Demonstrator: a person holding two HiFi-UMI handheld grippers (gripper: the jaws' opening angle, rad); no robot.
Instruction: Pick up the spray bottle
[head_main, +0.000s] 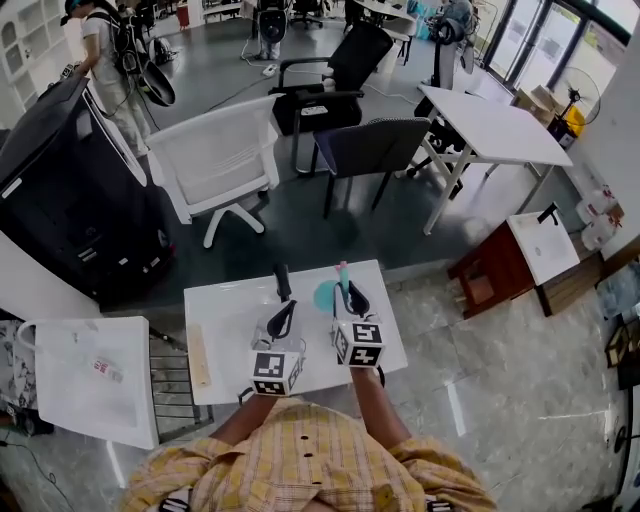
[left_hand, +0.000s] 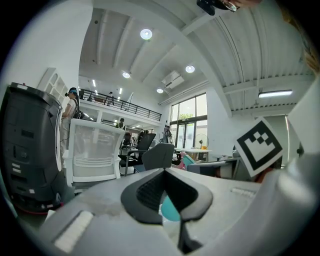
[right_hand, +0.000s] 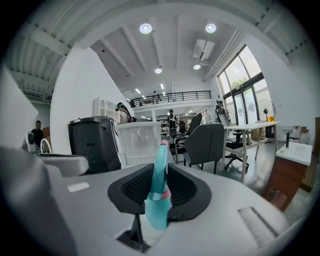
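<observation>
The spray bottle (head_main: 326, 295) is teal with a pink tip and is lifted above the small white table (head_main: 225, 315). My right gripper (head_main: 351, 292) is shut on it. In the right gripper view the bottle (right_hand: 159, 192) stands upright between the two black pads, and the right gripper (right_hand: 160, 172) points almost level into the room. My left gripper (head_main: 283, 304) hovers just left of the bottle. Its pads meet in the left gripper view (left_hand: 163, 176) with nothing held. A patch of teal shows through the gap lower down.
A black stick-like object (head_main: 283, 281) lies on the table beyond the left gripper, and a wooden strip (head_main: 199, 356) lies at the table's left edge. Past the table stand a white mesh chair (head_main: 215, 160), a grey chair (head_main: 372, 148) and a black machine (head_main: 60, 190).
</observation>
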